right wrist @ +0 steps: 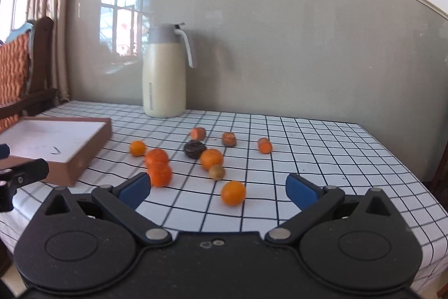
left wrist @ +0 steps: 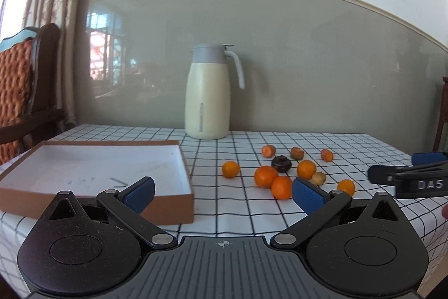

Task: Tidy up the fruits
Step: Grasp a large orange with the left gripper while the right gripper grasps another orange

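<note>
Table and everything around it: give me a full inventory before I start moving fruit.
oranges: five, orange, loose on cloth right of box
carrot pieces: three, orange to brownish, behind oranges
dark round item: one, dark brown, mid-cluster
small tan fruit: one, among oranges
box: one, brown, white inside, left, nothing in it
jug: one, cream, grey lid, by wall
tablecloth: white, black grid
chair: one, far left
left hand-held gripper: open
right hand-held gripper: open

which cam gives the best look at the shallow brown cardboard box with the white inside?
Left wrist: the shallow brown cardboard box sits close, whole white floor and nearly all its rim visible, only the near edge hidden behind a finger. The right wrist view shows it cut by the frame's left edge.
</note>
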`<state>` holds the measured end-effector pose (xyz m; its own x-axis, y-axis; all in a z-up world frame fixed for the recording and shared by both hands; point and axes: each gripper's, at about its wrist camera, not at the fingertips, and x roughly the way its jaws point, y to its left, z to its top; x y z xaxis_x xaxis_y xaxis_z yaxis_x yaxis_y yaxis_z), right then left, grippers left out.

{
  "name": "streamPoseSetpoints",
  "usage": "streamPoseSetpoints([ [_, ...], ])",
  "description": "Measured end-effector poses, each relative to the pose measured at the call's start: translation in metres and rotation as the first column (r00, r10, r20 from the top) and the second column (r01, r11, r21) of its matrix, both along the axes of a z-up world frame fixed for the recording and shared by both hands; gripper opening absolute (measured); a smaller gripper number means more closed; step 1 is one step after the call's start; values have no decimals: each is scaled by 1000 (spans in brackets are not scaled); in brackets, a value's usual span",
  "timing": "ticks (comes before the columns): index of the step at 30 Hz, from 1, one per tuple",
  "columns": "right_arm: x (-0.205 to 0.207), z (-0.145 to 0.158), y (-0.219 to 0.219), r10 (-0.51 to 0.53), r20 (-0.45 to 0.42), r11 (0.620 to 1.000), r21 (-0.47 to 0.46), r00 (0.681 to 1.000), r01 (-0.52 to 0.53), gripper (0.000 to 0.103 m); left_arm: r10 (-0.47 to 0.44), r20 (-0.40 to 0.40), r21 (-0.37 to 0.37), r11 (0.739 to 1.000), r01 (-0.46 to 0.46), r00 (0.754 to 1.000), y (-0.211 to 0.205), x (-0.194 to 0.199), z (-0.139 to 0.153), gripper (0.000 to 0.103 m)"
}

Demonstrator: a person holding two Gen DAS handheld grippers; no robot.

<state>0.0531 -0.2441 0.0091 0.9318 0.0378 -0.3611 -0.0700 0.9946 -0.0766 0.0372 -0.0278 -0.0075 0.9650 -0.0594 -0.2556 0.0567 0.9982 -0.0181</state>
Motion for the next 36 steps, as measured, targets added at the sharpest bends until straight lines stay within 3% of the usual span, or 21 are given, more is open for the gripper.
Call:
streamPoseSetpoints([
  [4, 23, -10, -8, -15, -27, 1000, -2, 1000, 15, 94, -47, -22, 9, 999, 47, 999, -18, 26, -7, 103],
  [8, 43, -22, -12, 0, -81, 1000, -11, 997, -1, 80, -90, -39, 27, 995, 91, 995, -39, 52, -14, 102],
  [9, 47, -25, -12, 5, -93, 1000, -20, 996, -7, 76, -100, -43, 33, 994, 102, 994, -44, 58, -16, 94],
  [10, 51, -28, -13, 9, -104, 1000, -28, 994, -12, 75, -106, -55, 39, 993, 108, 993, -48, 65, -18, 73],
  [11, 55, -31, -13, 10, -117, 999, -36, 993, -14, 74, -116, -74, 41, 992, 119, 991, -53, 72, -20, 67],
  [19, 77, -41, -18, 23, -159, 998, -56, 987, -32, 57, -159, -145, 17, 986, 164, 977, -73, 102, -37, 66],
  [23, 87, -45, -19, 36, -181, 998, -43, 983, -44, 42, -160, -176, 4, 986, 164, 971, -78, 112, -42, 66],
  [26, 89, -46, -15, 46, -190, 997, -45, 981, -55, 40, -154, -188, 15, 987, 160, 970, -83, 118, -45, 65],
  [30, 93, -46, -15, 31, -194, 998, -44, 980, -40, 38, -146, -217, 13, 988, 152, 965, -87, 129, -49, 59],
  [34, 97, -49, -15, 36, -217, 998, -36, 975, -45, 26, -148, -256, -5, 988, 152, 955, -86, 139, -55, 38],
  [36, 96, -49, -14, 35, -214, 998, -47, 976, -46, 25, -152, -257, -16, 988, 153, 955, -84, 140, -55, 37],
])
